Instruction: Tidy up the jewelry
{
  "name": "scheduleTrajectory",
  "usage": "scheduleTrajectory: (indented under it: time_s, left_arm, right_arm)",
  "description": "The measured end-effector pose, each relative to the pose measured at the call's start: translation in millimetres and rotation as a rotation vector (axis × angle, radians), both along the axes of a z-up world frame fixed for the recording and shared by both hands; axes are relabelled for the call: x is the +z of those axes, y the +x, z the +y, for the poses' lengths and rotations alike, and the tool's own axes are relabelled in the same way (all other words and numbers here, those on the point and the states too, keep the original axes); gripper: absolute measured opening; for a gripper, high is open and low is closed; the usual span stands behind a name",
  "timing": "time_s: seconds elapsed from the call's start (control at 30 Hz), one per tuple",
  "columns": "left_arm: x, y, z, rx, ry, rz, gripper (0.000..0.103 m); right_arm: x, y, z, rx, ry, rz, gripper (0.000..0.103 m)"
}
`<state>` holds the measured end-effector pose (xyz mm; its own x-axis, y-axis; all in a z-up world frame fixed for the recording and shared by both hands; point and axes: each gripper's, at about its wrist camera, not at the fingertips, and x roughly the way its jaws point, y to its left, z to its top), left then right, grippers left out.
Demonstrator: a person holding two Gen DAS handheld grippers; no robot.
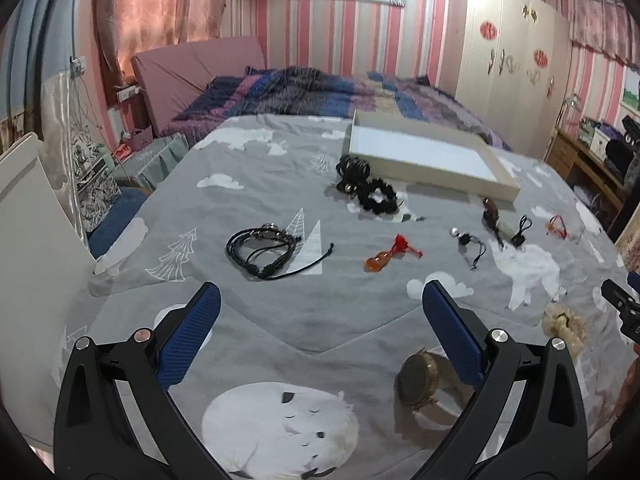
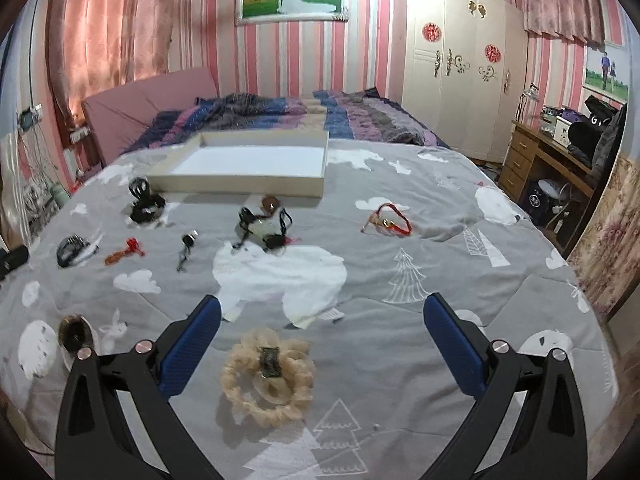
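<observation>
Left gripper point(image 1: 320, 320): jaws spread wide, holding nothing, above the grey bedspread point(image 1: 320, 320).
Right gripper point(image 2: 320, 332): jaws spread wide, empty, with the cream scrunchie point(image 2: 267, 376) lying between the fingers' lines.
Tray point(image 2: 240, 168): shallow, white inside, nothing visible in it, at the far part of the bed.
Jewelry: black braided bracelet point(image 1: 260, 250), amber pendant with red tassel point(image 1: 390, 254), red cord bracelet point(image 2: 390, 220) and gold watch point(image 1: 420, 376) lie scattered on the bedspread, outside the tray.
</observation>
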<state>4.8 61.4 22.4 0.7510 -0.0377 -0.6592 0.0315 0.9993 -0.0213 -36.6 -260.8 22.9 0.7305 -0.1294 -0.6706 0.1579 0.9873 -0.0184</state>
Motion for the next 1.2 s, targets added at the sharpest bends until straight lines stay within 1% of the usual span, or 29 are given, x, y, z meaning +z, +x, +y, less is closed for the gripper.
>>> scheduleTrajectory:
  time_s: [0.1, 0.17, 0.23, 0.27, 0.33, 0.37, 0.4, 0.47, 0.57, 0.63, 0.73, 0.8, 0.93, 1.03, 1.07, 1.13, 1.2]
  left_arm:
    - [4, 8, 4, -0.002, 0.002, 0.014, 0.1]
    - [7, 14, 7, -0.021, -0.023, 0.027, 0.1]
    - [9, 20, 7, -0.041, -0.039, 0.035, 0.1]
    - [10, 22, 7, -0.038, -0.032, 0.036, 0.1]
    - [12, 26, 6, -0.03, -0.021, 0.031, 0.1]
    - [14, 29, 5, -0.029, -0.021, 0.03, 0.1]
    - [16, 32, 4, -0.034, -0.024, 0.032, 0.1]
    - [22, 44, -1, -0.054, -0.019, 0.051, 0.1]
    - [35, 65, -8, -0.098, -0.016, 0.078, 0.1]
    - [47, 78, -10, -0.101, -0.012, 0.069, 0.1]
    - [65, 95, -16, -0.108, 0.027, 0.023, 0.1]
    - [74, 110, -20, -0.116, 0.048, 0.005, 0.1]
    - [84, 142, -24, -0.153, 0.028, 0.028, 0.1]
    - [90, 168, -25, -0.139, 0.065, 0.009, 0.1]
    - [90, 174, -24, -0.141, 0.067, 0.007, 0.1]
    - [84, 183, -21, -0.134, 0.061, 0.016, 0.1]
    - [68, 192, -15, -0.126, 0.035, 0.052, 0.1]
  right_arm:
    - [-2, 5, -6, 0.004, 0.03, 0.026, 0.101]
    - [0, 10, -7, 0.001, 0.035, 0.027, 0.101]
    - [3, 15, -8, 0.004, 0.06, 0.022, 0.101]
    - [5, 18, -7, 0.003, 0.06, 0.021, 0.101]
    - [7, 24, -1, -0.001, 0.023, 0.023, 0.101]
    - [10, 30, 3, 0.004, 0.001, 0.032, 0.101]
    - [12, 34, 6, 0.019, 0.0, 0.036, 0.101]
    - [23, 46, 9, 0.051, 0.035, 0.018, 0.101]
    - [42, 66, 13, 0.058, 0.056, 0.009, 0.101]
    - [56, 81, 16, 0.079, 0.049, -0.004, 0.101]
    - [75, 104, 24, 0.113, 0.02, -0.023, 0.101]
    - [85, 123, 27, 0.132, 0.014, -0.016, 0.101]
    - [96, 164, 28, 0.17, 0.044, 0.029, 0.101]
    - [100, 197, 23, 0.16, 0.059, 0.065, 0.101]
    - [99, 202, 22, 0.154, 0.058, 0.072, 0.101]
    - [89, 211, 18, 0.139, 0.074, 0.092, 0.101]
    - [72, 217, 18, 0.145, 0.094, 0.134, 0.101]
